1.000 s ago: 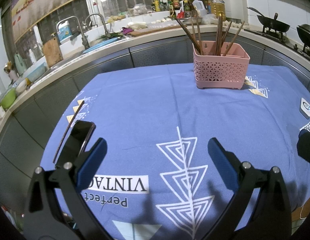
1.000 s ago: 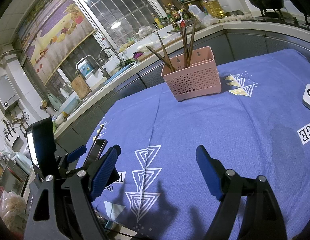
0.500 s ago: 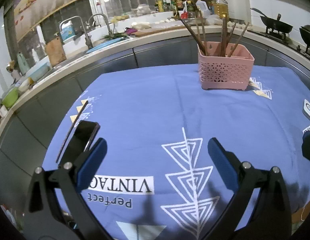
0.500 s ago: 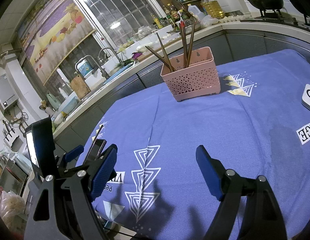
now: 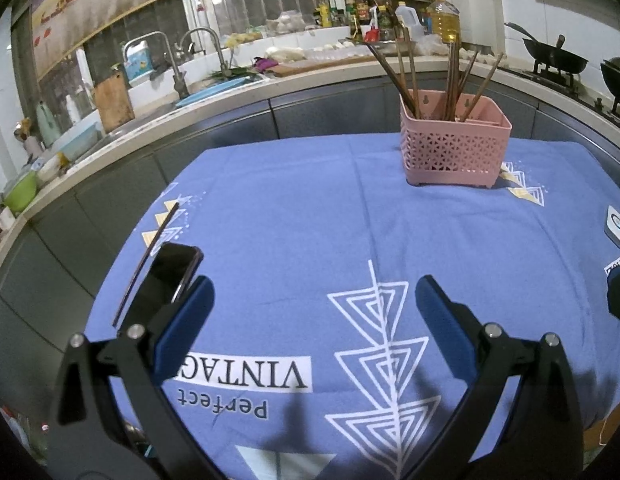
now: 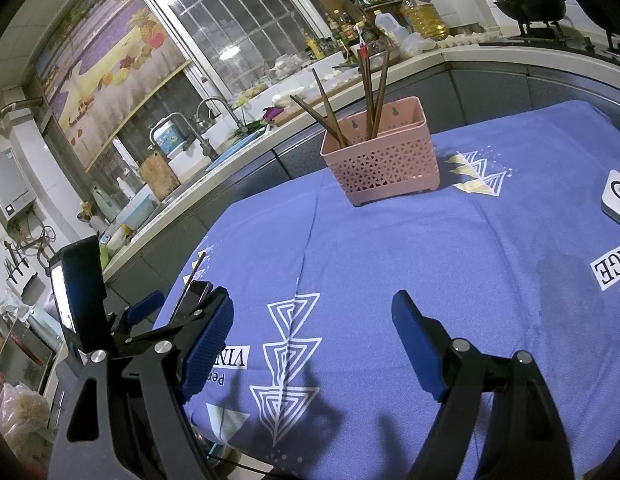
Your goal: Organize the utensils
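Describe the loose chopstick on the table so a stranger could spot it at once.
Start at the blue tablecloth and go to its left edge, far from the pink basket that holds the other chopsticks. A black phone lies there, and the loose chopstick lies along the phone's left side. It is the only chopstick lying flat on the cloth; the rest stand in the basket.

The left tool [image 5: 310, 304] is held with its two blue fingers [image 5: 186, 316] spread wide, and nothing is between them. The right tool [image 6: 310, 336] is spread wide as well and empty, pointing forward and a little downward.
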